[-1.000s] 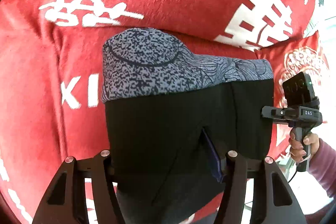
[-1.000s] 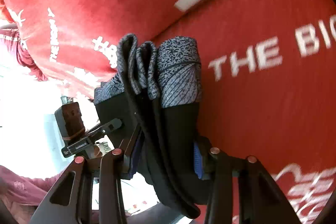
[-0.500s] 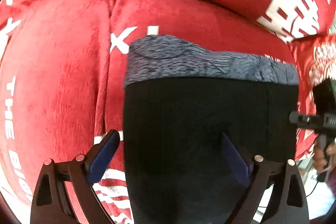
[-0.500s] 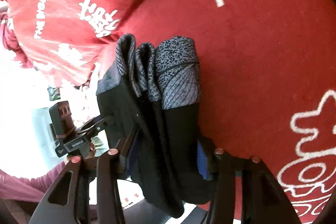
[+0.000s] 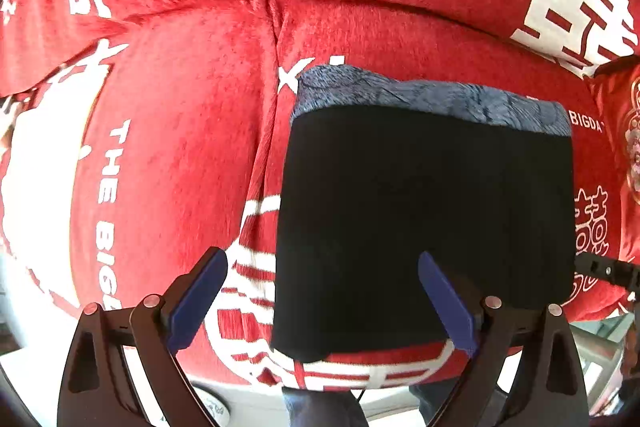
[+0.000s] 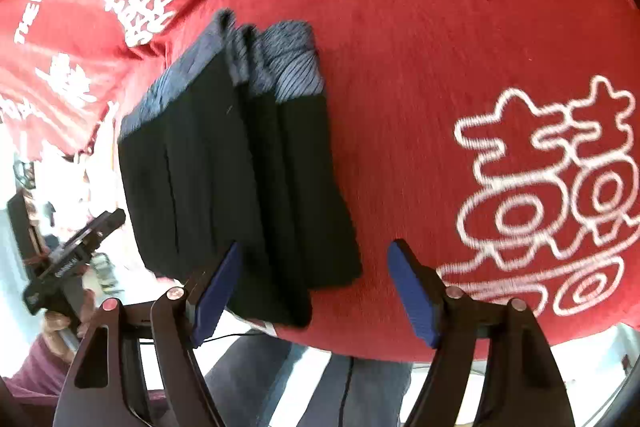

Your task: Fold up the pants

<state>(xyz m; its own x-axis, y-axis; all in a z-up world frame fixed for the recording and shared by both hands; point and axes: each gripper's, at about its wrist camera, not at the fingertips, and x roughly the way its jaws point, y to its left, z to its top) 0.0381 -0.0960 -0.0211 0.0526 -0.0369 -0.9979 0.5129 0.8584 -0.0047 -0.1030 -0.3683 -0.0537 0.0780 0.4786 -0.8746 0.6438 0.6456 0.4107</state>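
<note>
Folded pants (image 5: pixel 424 219) lie on the red cushion (image 5: pixel 180 147). Left claw (image 5: pixel 320 303) and right claw (image 6: pixel 316 291) both gape wide, gripping nothing.

The pants (image 5: pixel 424 219) were matt black cloth, smooth in the body, with a speckled blue-grey knit band along the far edge. They lay on a red sofa cover (image 5: pixel 172 155) of short, fuzzy plush with flat white printed lettering. The left gripper (image 5: pixel 322 291) and the right gripper (image 6: pixel 314 285) had matt black plastic fingers (image 5: pixel 120 359) with small shiny metal rivets, faced with dull blue rubbery pads (image 6: pixel 414 293).
</note>
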